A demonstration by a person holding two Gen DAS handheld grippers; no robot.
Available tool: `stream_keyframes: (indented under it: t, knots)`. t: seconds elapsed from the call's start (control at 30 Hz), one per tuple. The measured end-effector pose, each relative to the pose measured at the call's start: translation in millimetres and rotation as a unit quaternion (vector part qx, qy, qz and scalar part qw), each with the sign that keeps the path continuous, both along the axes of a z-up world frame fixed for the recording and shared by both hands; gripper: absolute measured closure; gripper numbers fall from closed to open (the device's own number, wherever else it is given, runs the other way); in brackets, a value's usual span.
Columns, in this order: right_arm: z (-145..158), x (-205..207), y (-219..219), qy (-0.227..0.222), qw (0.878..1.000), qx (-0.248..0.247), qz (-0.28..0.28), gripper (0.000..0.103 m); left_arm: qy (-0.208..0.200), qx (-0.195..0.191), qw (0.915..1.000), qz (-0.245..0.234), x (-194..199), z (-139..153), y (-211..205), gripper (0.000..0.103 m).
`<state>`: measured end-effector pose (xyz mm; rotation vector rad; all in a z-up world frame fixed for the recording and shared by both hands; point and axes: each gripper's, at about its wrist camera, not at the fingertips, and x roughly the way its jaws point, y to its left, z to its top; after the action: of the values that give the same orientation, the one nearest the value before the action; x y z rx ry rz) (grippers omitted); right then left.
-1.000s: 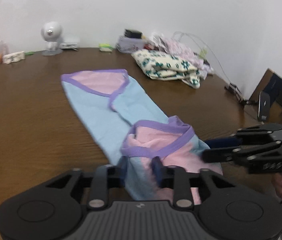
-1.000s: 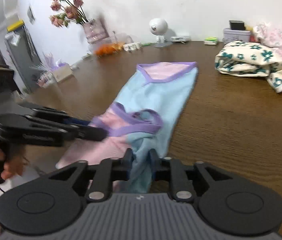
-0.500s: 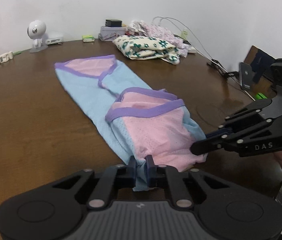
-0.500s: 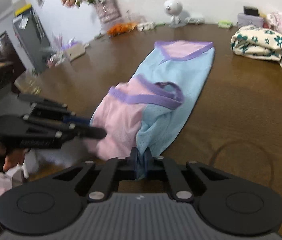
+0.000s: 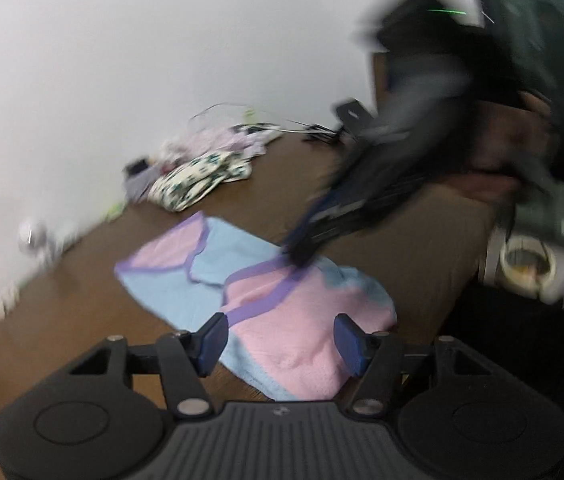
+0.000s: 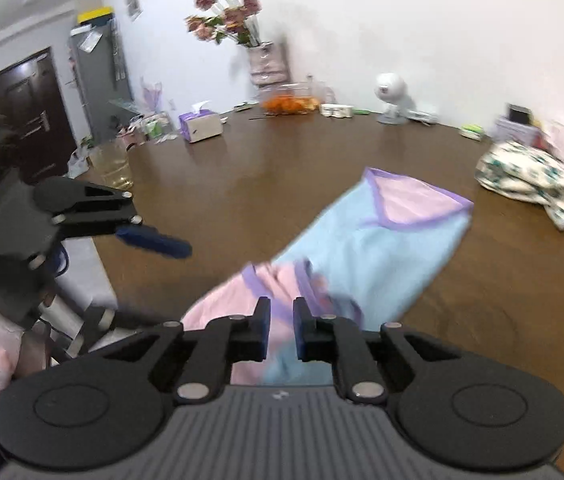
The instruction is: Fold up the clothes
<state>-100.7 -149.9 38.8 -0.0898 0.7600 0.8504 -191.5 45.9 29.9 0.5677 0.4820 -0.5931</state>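
Brown wood makes up the table (image 6: 322, 168), the largest thing in view, and the garment (image 6: 394, 240) lies along it near the front edge. It is a thin blue and pink knit with purple binding, its far part flat and smooth, its near part doubled back on itself in a loose pink lump. Further off, by the wall, sits a floral bundle (image 6: 522, 176) of other cloth.

The garment looks light and limp: it will sag from any single hold, drag along the wood and lose its crease if pulled. The purple binding (image 5: 258, 304) is the thickest, firmest line on it and, by the look of it, the best place to pinch; a matched pair of holds on one hem should keep the edge straight.

The left gripper (image 5: 280, 338) stands wide open over the near pink fold, holding nothing. The right gripper (image 6: 282, 330) is narrow, with a slit between its pads and cloth right at them; whether it pinches the fabric cannot be told from these blurred views. Seen from the left, its tips meet the purple band.
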Motion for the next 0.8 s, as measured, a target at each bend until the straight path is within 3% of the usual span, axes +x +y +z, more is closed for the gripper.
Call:
stream_keyframes:
  t: [0.13,0.23,0.3,0.43,0.5,0.63,0.8]
  knots:
    - [-17,22,16,0.017,1.000,-0.003,0.005,0.093,-0.043,0.075,0.9954,-0.042,-15,-28,-13,0.046]
    - [-29,38,29,0.030,0.999,-0.006,0.009,0.092,-0.105,0.123,0.9844,-0.069,-38,-46,-17,0.046]
    - [-31,34,23,0.056,0.998,0.004,0.013,0.092,-0.166,0.147,0.9716,-0.083,-55,-61,-18,0.045]
    - [-33,17,8,0.102,0.994,0.032,0.016,0.092,-0.282,0.203,0.9300,-0.121,-82,-91,-25,0.045]
    - [-33,12,6,0.117,0.992,0.035,0.018,0.094,-0.286,0.217,0.9223,-0.144,-90,-93,-24,0.045]
    - [-35,10,2,0.125,0.991,0.037,0.019,0.098,-0.223,0.214,0.9322,-0.188,-99,-86,-13,0.039]
    - [-33,4,3,0.092,0.995,0.026,0.032,0.098,-0.260,0.253,0.9118,-0.192,-86,-113,-20,0.040]
